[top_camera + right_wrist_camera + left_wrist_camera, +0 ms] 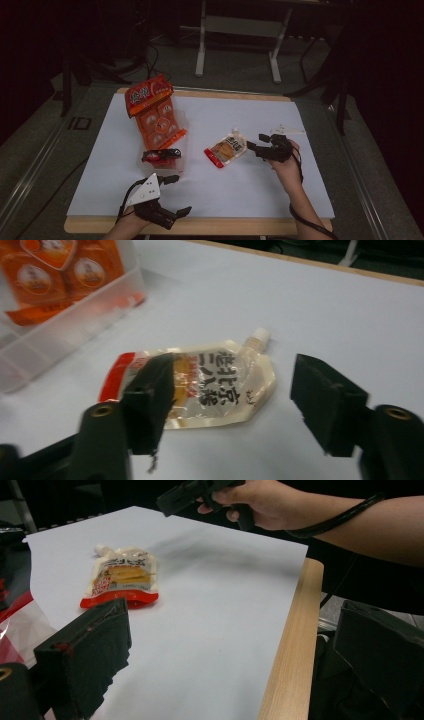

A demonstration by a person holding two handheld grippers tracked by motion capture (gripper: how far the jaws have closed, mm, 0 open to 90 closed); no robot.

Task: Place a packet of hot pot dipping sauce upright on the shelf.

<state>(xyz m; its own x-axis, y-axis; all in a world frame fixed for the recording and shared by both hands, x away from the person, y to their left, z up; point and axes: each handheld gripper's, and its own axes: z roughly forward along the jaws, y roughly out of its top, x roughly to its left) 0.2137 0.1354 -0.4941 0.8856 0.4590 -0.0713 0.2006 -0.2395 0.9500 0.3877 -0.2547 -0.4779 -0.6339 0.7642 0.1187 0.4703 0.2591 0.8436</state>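
A spouted pouch with a red bottom edge and a yellow food picture lies flat on the white sheet right of centre. My right gripper hovers just right of it, low and pointing left. In the right gripper view the pouch lies under and ahead of my right gripper. Its jaws are open, one over the pouch's red end and the other out past its spout side, with no pad pressing. My left gripper stands open near the front edge, nothing between its jaws. From there the pouch lies farther off.
A clear plastic bin left of centre holds a tall orange snack bag and a small red and black packet. The white sheet covers a wooden table. Small pale scraps lie behind the right hand.
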